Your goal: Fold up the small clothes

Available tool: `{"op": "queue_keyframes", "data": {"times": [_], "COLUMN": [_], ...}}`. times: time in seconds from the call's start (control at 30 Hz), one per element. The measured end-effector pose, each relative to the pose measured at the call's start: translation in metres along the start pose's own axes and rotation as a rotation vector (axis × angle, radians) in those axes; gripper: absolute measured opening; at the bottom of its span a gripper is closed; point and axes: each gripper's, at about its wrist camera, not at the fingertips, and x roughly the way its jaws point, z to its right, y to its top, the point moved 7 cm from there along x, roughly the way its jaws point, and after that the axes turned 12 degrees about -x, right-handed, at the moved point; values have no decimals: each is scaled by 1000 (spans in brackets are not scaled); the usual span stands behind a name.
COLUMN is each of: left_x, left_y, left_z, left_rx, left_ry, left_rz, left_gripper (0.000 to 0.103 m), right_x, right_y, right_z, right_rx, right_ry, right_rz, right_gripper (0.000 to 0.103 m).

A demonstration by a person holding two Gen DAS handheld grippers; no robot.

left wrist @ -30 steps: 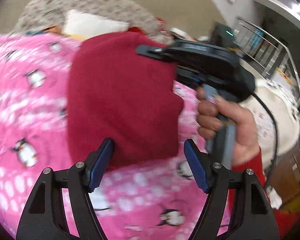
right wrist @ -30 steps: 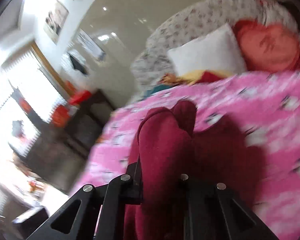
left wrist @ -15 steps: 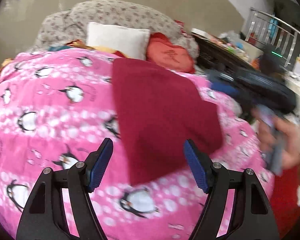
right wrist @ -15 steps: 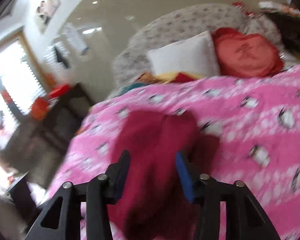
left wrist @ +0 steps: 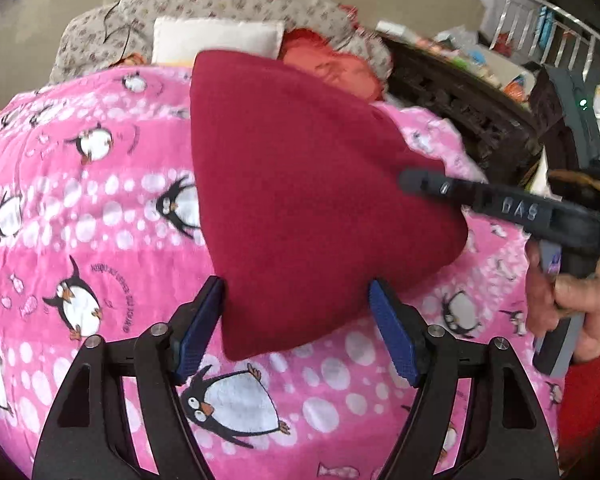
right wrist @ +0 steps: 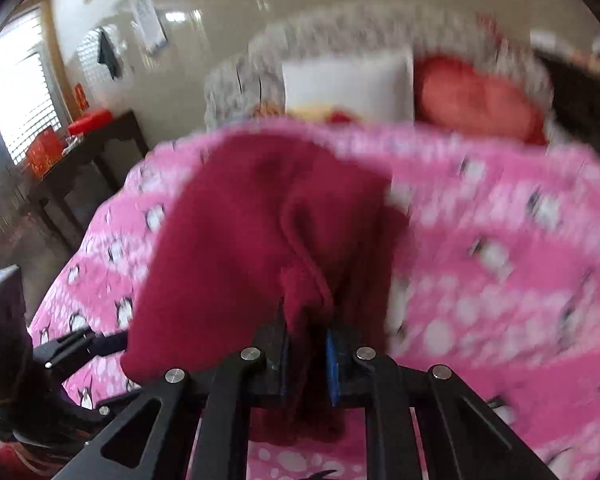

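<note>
A dark red fleece garment lies folded on a pink penguin blanket. My left gripper is open, its blue pads either side of the garment's near corner, not touching it. My right gripper is shut on a bunched edge of the red garment; it also shows in the left wrist view, reaching over the garment's right side.
A white pillow and a red cushion lie against a flowered headboard. A dark carved bed frame runs along the right. A dark side table stands left of the bed.
My right gripper had opened half a second ago and has shut again on the garment's edge. The left gripper has stayed open and moved closer to the near corner.
</note>
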Motion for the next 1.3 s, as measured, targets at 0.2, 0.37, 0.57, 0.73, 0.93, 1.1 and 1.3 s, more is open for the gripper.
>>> {"op": "queue_keyframes", "data": {"times": [0.2, 0.37, 0.57, 0.73, 0.93, 1.1, 1.3], "left_x": [-27, -32, -2, 14, -8, -21, -37], "left_y": [16, 33, 28, 22, 14, 10, -1], "left_z": [-5, 11, 38, 37, 29, 9, -12], "left_rx": [-55, -37, 35, 21, 37, 5, -26], "left_ry": [-36, -59, -74, -99, -73, 23, 119], "left_rz": [72, 124, 64, 48, 50, 96, 138], "left_gripper": [74, 75, 75, 79, 79, 79, 79], "right_x": [-42, 3, 24, 62, -14, -31, -8], "right_y": [29, 64, 91, 79, 75, 48, 11], "right_z": [19, 33, 31, 44, 39, -20, -14], "right_rx": [111, 171, 2, -39, 84, -61, -81], "right_ry": [55, 46, -100, -159, -41, 29, -134], "right_rz": [167, 105, 99, -10, 126, 115, 42], "right_gripper": [46, 41, 8, 8, 16, 16, 17]}}
